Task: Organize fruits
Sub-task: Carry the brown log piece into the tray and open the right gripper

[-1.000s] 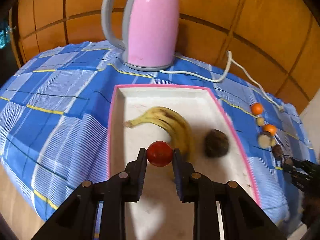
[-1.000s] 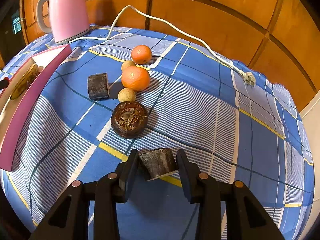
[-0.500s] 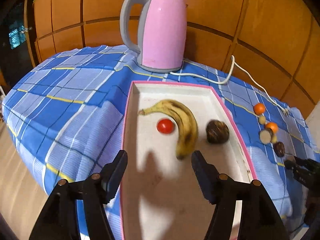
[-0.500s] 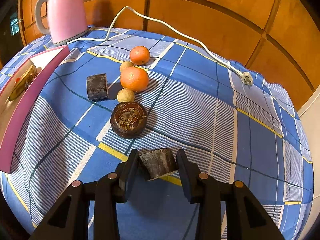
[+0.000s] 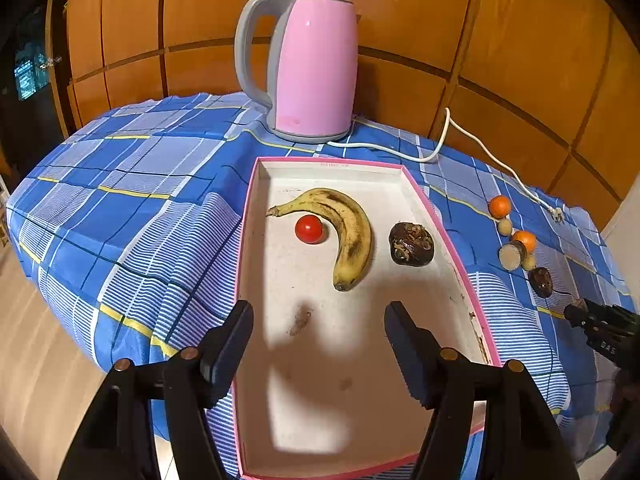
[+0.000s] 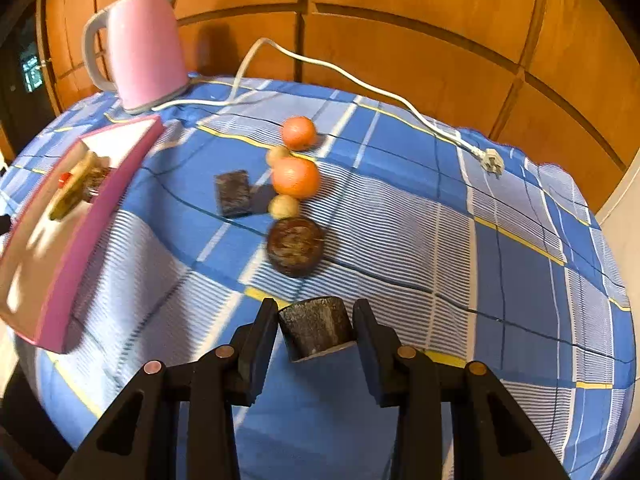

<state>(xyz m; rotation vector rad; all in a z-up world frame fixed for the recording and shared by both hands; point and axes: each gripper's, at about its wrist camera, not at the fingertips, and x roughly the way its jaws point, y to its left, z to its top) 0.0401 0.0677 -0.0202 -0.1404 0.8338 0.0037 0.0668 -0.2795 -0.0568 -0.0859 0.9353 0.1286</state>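
Note:
A white tray with a pink rim (image 5: 247, 240) holds a banana (image 5: 348, 232), a red tomato (image 5: 309, 229) and a dark brown fruit (image 5: 411, 244). My left gripper (image 5: 319, 312) hovers over the tray's near half. Its jaws are opening, with nothing between them. My right gripper (image 6: 316, 308) is shut on a dark cut fruit piece (image 6: 316, 330) above the blue checked cloth. Beyond it lie a dark round fruit (image 6: 295, 246), two oranges (image 6: 296, 177) (image 6: 298, 132), two small tan fruits (image 6: 283, 206) and another dark piece (image 6: 233, 193).
A pink kettle (image 5: 312, 68) stands behind the tray, and its white cord (image 6: 360, 80) runs across the cloth to a plug (image 6: 492, 160). Wooden panels close off the back. The table drops off at the left and at the near edge.
My left gripper let go of the tomato, opened wide and drew back from it; the tomato now lies beside the banana. My right gripper rose slightly, still shut on the dark piece.

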